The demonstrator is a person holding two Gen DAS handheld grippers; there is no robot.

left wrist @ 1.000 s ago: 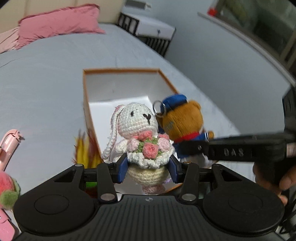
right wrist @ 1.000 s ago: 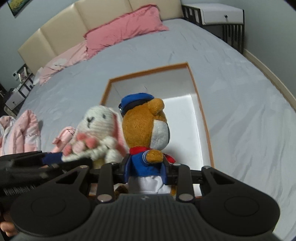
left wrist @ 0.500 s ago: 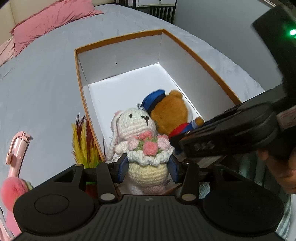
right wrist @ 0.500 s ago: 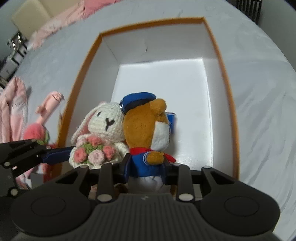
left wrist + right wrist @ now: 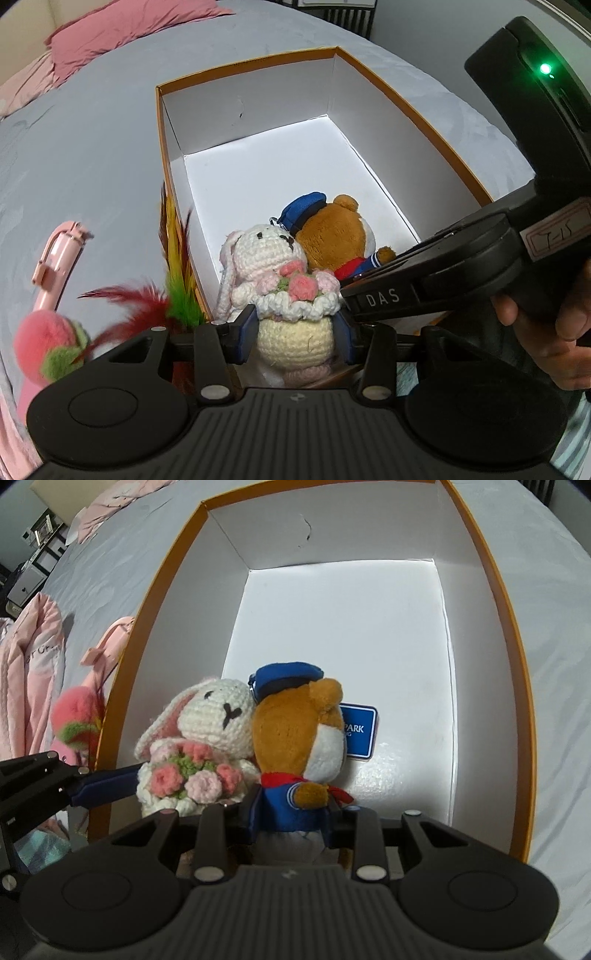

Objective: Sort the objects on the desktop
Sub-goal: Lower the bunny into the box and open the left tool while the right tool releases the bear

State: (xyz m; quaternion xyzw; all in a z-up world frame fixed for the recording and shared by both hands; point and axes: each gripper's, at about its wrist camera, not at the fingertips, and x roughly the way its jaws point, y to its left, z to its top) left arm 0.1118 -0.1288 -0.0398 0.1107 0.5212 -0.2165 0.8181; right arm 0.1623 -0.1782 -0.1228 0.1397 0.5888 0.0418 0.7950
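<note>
Crocheted rabbit (image 5: 291, 295) clamped in left tool (image 5: 295, 334), capped bear (image 5: 295, 738) clamped in right tool (image 5: 293, 812), both over orange-rimmed box (image 5: 517, 664).

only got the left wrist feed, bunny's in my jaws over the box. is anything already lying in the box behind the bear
Observer: Yes. The right wrist view shows a blue card with white lettering on the box floor, just past the bear.
Operator: what part of the bear is the right gripper on
Observer: The right gripper is closed on its blue jacket, low on the body; head and cap stand clear above the fingers.
Operator: anything else outside the box on my left
Observer: Beyond the pink fluffy toy, a pink garment lies on the grey sheet.
</note>
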